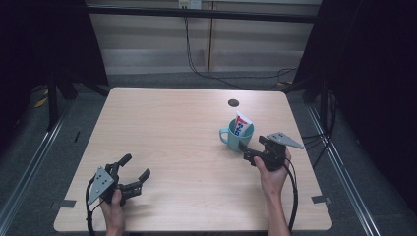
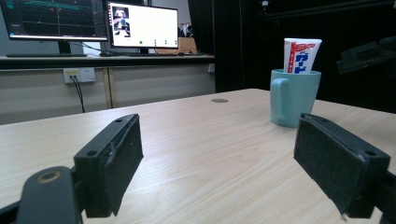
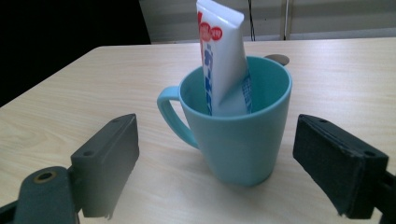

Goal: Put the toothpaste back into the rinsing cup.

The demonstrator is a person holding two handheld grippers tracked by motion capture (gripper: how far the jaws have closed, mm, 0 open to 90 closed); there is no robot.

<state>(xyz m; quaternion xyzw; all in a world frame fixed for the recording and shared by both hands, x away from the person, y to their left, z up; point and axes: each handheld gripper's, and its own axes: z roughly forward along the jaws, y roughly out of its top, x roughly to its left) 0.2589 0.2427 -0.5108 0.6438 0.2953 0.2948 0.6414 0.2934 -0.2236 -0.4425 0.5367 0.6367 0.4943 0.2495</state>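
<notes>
A teal mug (image 1: 236, 136) stands upright on the right half of the wooden table (image 1: 182, 123), handle turned left. A white toothpaste tube (image 1: 242, 124) with red and blue print leans inside it. My right gripper (image 1: 246, 152) is open just in front of the mug. In the right gripper view its jaws flank the mug (image 3: 238, 135) and tube (image 3: 219, 60) without touching them, and the gripper (image 3: 215, 154) holds nothing. My left gripper (image 1: 136, 166) rests open and empty near the table's front left. The left gripper view has the mug (image 2: 294, 98) and tube (image 2: 300, 55) far beyond the gripper (image 2: 217, 154).
A small dark round hole (image 1: 233, 103) sits in the tabletop behind the mug. Cables trail from both grippers over the front edge. Monitors (image 2: 142, 25) and a cabinet stand beyond the table in the left gripper view. Bare wood lies between the two grippers.
</notes>
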